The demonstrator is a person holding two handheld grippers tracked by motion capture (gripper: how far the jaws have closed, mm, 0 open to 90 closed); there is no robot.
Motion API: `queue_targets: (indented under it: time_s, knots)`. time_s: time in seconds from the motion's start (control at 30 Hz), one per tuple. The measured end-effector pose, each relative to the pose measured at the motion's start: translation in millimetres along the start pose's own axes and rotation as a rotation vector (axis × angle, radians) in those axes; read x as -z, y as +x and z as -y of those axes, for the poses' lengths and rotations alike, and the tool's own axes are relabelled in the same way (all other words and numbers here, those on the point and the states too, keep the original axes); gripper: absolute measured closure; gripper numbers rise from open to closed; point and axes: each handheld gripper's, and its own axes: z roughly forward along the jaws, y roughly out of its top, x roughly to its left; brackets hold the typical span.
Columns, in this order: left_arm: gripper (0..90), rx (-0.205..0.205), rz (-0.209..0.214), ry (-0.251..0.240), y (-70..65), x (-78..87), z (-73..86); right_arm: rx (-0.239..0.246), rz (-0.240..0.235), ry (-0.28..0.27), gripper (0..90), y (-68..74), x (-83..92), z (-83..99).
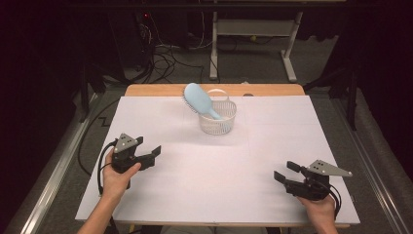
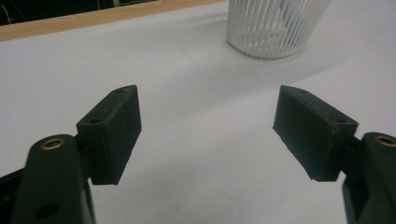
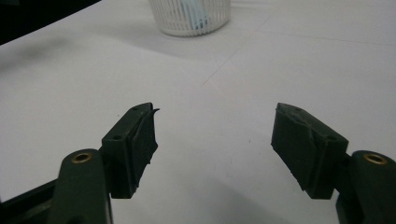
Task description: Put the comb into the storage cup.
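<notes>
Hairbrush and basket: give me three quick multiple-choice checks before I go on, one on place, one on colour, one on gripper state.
1. Where is the hairbrush?
A. Flat on the table
B. Standing in the basket
C. In the left gripper

2. What colour is the hairbrush?
A. Red
B. Black
C. Light blue

3. How is the right gripper?
A. Open, holding nothing
B. Shut on the brush
C. Shut on the basket

Answers: 1 B, its handle sits inside the basket; 2 C, the brush back is pale blue; 3 A, bare table shows between the jaws.
</notes>
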Motion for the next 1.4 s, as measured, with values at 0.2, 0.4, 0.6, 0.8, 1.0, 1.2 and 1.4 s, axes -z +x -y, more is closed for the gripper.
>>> queue_targets:
  time_s: [0.2, 0.4, 0.6, 0.8, 1.0, 1.2, 1.4]
  knots:
    - [24.2, 0.008, -0.004, 0.001, 1.4, 1.1, 4.1, -0.001, 0.001, -0.002, 31.1, -0.2, 0.2, 0.0]
    - [24.2, 0.018, -0.009, 0.003, 3.2, 2.0, 8.8, -0.002, 0.002, -0.007, 31.1, -0.8, 0.9, -0.1]
    - [24.2, 0.021, -0.011, -0.001, 3.7, 2.5, 11.9, -0.003, 0.005, -0.008, 31.1, -0.9, 1.2, 0.0]
    - [24.2, 0.026, -0.019, 0.002, 4.6, 3.0, 15.7, -0.011, 0.007, -0.01, 31.1, -1.6, 2.2, 0.1]
    - [24.2, 0.026, -0.022, -0.001, 5.0, 3.2, 17.8, -0.008, 0.006, -0.01, 31.1, -1.5, 2.0, 0.0]
    - [24.2, 0.037, -0.028, -0.011, 7.0, 4.2, 20.2, -0.009, 0.007, -0.009, 31.1, -1.8, 2.1, 0.1]
    - [24.2, 0.042, -0.034, -0.012, 8.7, 5.7, 23.2, -0.009, 0.007, -0.009, 31.1, -1.7, 2.3, 0.1]
